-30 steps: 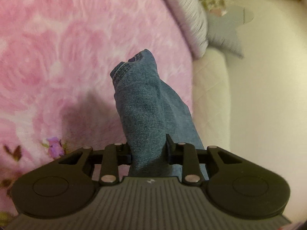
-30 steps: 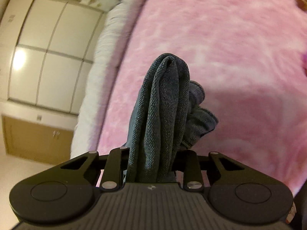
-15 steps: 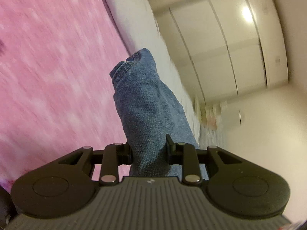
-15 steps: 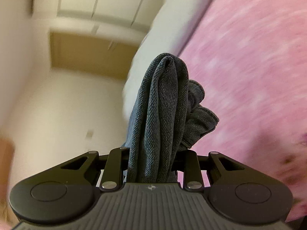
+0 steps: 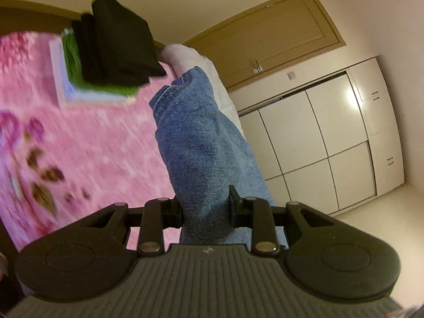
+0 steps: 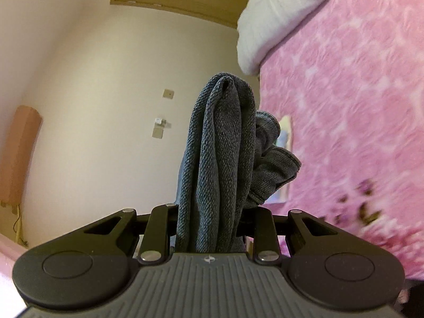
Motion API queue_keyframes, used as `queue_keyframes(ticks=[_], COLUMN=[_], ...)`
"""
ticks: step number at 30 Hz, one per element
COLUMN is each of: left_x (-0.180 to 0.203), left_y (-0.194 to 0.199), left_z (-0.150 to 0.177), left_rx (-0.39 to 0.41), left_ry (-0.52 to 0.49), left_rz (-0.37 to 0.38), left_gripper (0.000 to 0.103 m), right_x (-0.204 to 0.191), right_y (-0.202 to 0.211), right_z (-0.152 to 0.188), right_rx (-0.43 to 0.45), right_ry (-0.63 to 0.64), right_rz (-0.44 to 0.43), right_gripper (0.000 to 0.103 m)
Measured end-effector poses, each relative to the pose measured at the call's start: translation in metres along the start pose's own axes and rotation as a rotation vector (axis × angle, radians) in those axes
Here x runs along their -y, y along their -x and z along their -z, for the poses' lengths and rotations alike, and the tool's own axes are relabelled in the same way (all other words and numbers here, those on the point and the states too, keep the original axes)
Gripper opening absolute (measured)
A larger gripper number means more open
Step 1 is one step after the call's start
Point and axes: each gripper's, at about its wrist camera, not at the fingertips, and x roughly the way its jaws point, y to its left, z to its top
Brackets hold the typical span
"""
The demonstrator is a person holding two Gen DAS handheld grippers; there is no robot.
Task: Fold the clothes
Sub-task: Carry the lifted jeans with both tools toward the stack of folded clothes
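While both grippers are up off the pink bedspread [image 5: 87, 143], the jeans [image 5: 201, 143] hang between them, clear of it: the left gripper [image 5: 204, 206] pinches a hemmed blue end, the right gripper [image 6: 209, 220] clamps a bunched grey-blue wad, likely to let the denim hang straight. Folded dark clothes [image 5: 116, 50] sit further up that bedspread.

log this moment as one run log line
step: carrying jeans | left tongs: shut on jeans | right tongs: shut on jeans | folded stack on pink bedspread

left wrist: faces wardrobe [image 5: 318, 137] | right wrist: wall | shared: pink bedspread [image 5: 92, 145]
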Motion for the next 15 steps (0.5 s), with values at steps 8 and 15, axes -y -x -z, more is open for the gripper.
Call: queue_keyframes(ticks=[8, 15], left_x=[-0.031, -0.040], left_y=[-0.020, -0.054], left_z=[-0.062, -0.129], left_rx=[0.000, 0.077], left_ry=[0.061, 0.078], left_rz=[0.047, 0.073], left_gripper=[0.025, 0.025], right_x=[-0.046, -0.076], right_y=[-0.072, -0.156], right_z=[0.005, -0.034], right_rx=[-0.004, -0.027], right_ry=[0.064, 0.121], right_rz=[0.059, 0.052], right_gripper=[0.028, 0.028])
